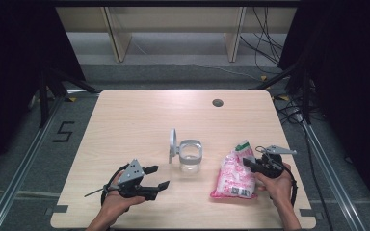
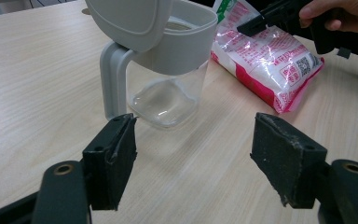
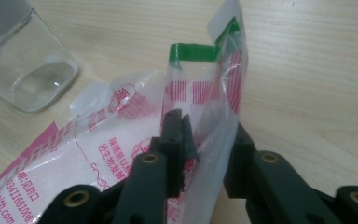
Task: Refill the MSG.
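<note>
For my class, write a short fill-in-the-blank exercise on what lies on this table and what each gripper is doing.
1. The clear container has its grey lid flipped ____.
2. The right gripper has its jaws around the top of the ____.
3. The left gripper has its jaws ____.

Missing words: open; bag; open

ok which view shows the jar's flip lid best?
The left gripper view: the grey lid stands open and close up, hinged above the handle of the clear jar. The high view shows the lid small and edge-on. The right gripper view catches the jar's glass base at a corner.
</note>
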The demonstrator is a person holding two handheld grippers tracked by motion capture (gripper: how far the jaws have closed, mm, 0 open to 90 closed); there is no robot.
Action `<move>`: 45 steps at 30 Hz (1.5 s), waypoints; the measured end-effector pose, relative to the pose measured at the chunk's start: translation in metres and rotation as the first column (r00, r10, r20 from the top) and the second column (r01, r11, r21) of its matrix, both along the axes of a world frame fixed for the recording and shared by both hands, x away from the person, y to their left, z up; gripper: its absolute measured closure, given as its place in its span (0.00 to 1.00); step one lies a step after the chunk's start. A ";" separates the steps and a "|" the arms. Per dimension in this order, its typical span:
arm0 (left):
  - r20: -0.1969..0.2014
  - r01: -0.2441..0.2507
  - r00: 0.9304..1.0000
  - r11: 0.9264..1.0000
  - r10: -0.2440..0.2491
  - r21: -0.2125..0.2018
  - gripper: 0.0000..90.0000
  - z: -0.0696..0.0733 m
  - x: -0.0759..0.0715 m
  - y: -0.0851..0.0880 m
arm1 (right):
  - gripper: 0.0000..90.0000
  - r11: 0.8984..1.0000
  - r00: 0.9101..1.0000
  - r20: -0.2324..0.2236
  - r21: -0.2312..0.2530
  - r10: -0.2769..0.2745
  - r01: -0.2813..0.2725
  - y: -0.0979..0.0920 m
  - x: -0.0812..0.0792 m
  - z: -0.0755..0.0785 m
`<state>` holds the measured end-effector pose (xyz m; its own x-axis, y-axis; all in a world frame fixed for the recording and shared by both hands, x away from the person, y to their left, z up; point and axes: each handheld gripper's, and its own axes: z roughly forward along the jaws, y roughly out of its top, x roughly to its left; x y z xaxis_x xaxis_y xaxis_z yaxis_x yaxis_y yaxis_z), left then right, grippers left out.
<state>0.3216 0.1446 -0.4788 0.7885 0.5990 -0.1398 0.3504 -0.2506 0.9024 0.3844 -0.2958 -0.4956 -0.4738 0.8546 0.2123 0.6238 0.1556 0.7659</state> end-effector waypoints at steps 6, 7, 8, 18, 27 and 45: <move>0.018 0.019 1.000 1.000 -0.020 0.015 0.33 0.000 0.001 0.000 | 0.97 1.000 1.000 -0.004 -0.015 0.003 -0.004 0.001 0.001 0.001; -0.002 0.003 1.000 1.000 -0.003 0.000 0.33 0.000 0.000 -0.001 | 0.98 1.000 1.000 -0.001 0.000 0.017 -0.017 0.002 0.002 0.000; -0.003 0.002 1.000 1.000 -0.002 0.003 0.33 0.000 0.000 -0.001 | 0.99 1.000 1.000 0.006 -0.003 0.024 -0.024 0.002 0.002 0.000; 0.013 0.024 1.000 1.000 -0.024 0.007 0.33 0.001 0.001 -0.001 | 1.00 0.999 0.998 0.052 -0.036 0.024 -0.022 0.005 -0.004 0.009; -0.009 0.039 0.999 0.999 -0.039 0.001 0.33 -0.003 -0.002 -0.007 | 1.00 0.998 0.990 0.130 0.024 0.058 -0.062 0.004 -0.015 0.023; -0.001 0.109 0.994 0.994 -0.109 0.017 0.33 -0.001 -0.011 -0.036 | 1.00 0.992 0.959 0.272 0.073 0.077 -0.100 0.015 -0.033 0.062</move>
<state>0.3106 0.1083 -0.4794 0.8494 0.5114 -0.1300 0.3198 -0.3031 0.8977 0.3516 -0.2812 -0.4332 -0.5965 0.7908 0.1373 0.3800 0.1275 0.9162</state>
